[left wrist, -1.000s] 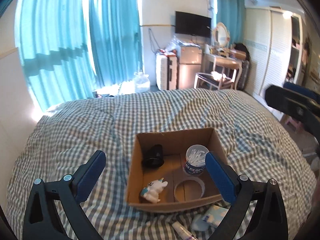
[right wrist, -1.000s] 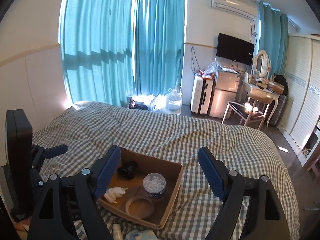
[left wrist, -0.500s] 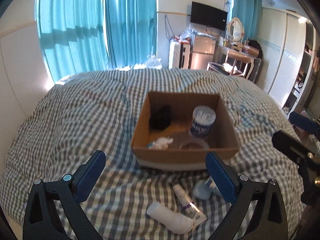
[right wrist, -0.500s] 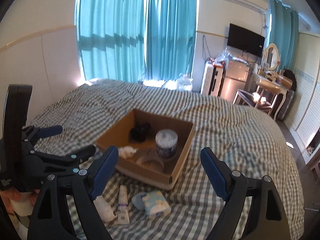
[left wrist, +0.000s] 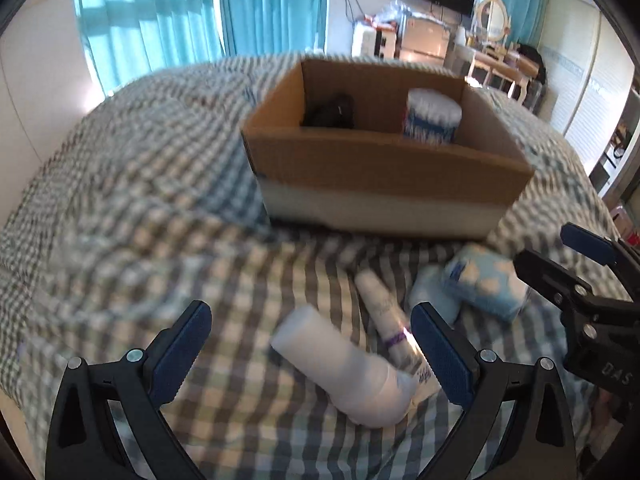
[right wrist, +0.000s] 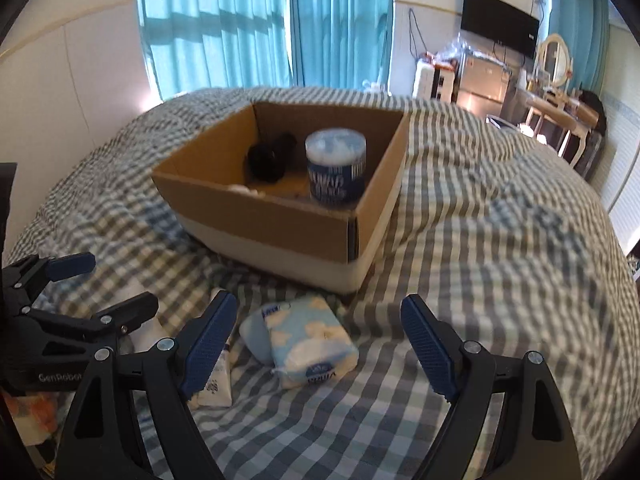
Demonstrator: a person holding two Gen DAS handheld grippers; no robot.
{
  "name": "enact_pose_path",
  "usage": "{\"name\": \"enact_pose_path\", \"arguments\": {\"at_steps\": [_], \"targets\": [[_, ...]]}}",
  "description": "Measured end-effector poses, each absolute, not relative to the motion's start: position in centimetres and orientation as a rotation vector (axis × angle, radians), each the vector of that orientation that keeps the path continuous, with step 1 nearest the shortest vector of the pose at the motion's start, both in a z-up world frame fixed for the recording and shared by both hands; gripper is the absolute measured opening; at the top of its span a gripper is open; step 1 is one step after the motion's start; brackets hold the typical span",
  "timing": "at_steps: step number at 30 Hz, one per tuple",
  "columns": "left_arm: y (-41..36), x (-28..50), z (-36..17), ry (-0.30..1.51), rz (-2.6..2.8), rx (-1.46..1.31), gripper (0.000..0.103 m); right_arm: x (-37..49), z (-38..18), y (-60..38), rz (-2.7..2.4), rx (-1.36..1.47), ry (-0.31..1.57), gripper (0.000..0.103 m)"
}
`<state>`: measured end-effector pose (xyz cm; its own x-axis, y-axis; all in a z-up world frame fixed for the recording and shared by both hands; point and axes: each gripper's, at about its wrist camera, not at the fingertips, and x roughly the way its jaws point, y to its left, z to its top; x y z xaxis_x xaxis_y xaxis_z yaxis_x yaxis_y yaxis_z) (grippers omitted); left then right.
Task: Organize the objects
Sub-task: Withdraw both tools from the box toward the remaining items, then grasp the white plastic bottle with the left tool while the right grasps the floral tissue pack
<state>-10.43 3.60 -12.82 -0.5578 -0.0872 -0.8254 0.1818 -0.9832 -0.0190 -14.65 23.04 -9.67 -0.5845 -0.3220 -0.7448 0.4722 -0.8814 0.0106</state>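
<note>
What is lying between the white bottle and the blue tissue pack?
A slim white tube lies between the white bottle and the tissue pack, seen in the left wrist view.

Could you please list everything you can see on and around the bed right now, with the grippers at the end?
cardboard box: one, brown with a pale lower band, on the bed
cotton swab tub: one, clear with blue label, upright inside the box
dark object: one, black, inside the box beside the tub; too blurred to identify
tissue pack: one, light blue with white clouds, on the bed before the box
white bottle: one, lying on the bed
tube: one, white, lying beside the bottle
checked bedspread: one, grey and white
curtains: teal, at the window
left gripper: open, over the bottle
right gripper: open, over the tissue pack
</note>
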Motion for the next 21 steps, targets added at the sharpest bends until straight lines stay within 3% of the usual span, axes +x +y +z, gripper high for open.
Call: {"name": "enact_pose_path", "arguments": {"at_steps": [16, 18, 20, 21], "targets": [[6.7, -9.2, -16.4, 0.125, -2.735, 1.498, 0.102, -14.4, -11.3, 22.7, -2.441, 1.127, 0.266, 0.084], [7.4, -9.1, -16.7, 0.13, -2.787, 1.552, 0.098, -14.5, -11.4, 22.6, -2.439, 1.134, 0.269, 0.084], [7.7, -9.1, -17.4, 0.134, -2.779, 1.597, 0.073, -14.7, -11.6, 22.7, -2.437, 1.148, 0.267, 0.084], [7.6, -9.2, -17.7, 0.156, -2.78, 1.624, 0.071, -14.8, -11.7, 22.7, -2.436, 1.154, 0.264, 0.084]]}}
